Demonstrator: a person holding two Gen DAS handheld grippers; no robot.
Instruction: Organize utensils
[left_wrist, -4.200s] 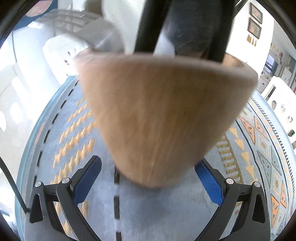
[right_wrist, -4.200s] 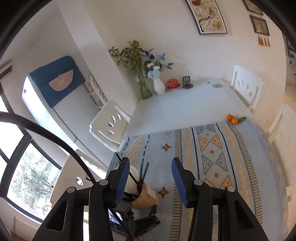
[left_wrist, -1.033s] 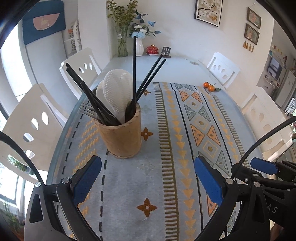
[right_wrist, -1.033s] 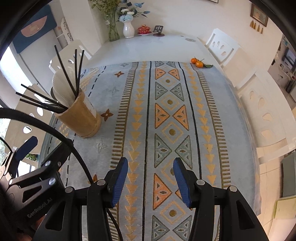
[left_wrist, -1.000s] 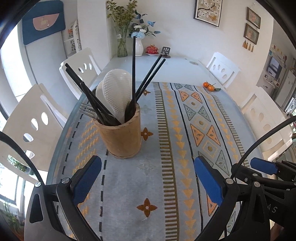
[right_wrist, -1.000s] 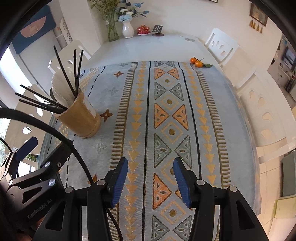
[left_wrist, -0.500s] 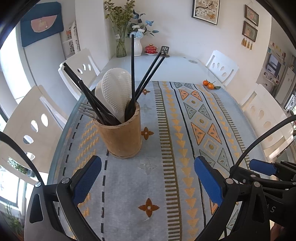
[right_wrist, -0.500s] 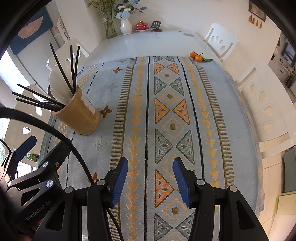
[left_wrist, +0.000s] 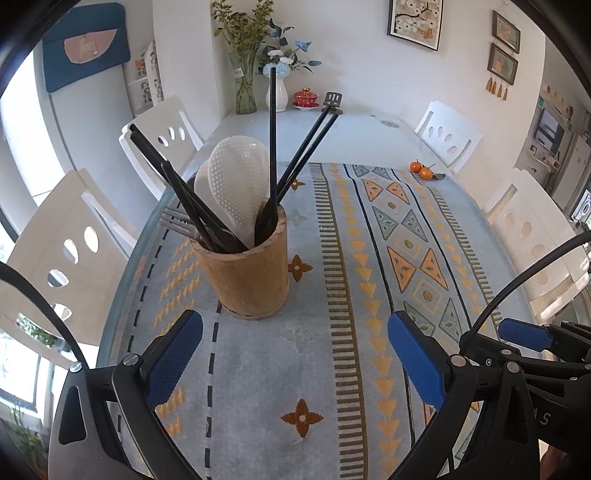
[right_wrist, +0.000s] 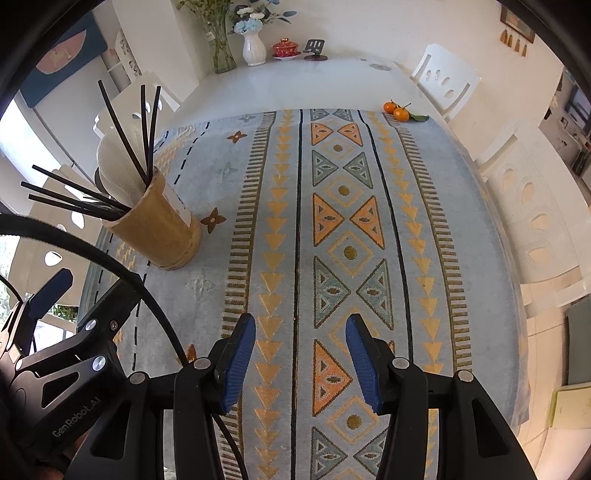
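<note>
Standing upright near the left edge of the patterned tablecloth (left_wrist: 369, 295), the wooden utensil holder (left_wrist: 245, 275) shows its contents best in the left wrist view: black chopsticks (left_wrist: 272, 140) fanning out, a white rice paddle (left_wrist: 238, 184) and a metal fork (left_wrist: 177, 222) leaning toward the table's left edge. The right wrist view hides the fork but takes in more of the cloth's right edge and the two oranges (right_wrist: 396, 110) at its far right corner. The left gripper (left_wrist: 291, 363) hangs tilted down just short of the holder, jaws spread wide with only cloth between them. The right gripper (right_wrist: 300, 363) points more steeply down over the cloth's near middle, jaws parted about halfway, gripping nothing. Each gripper appears at the edge of the other's view.
</note>
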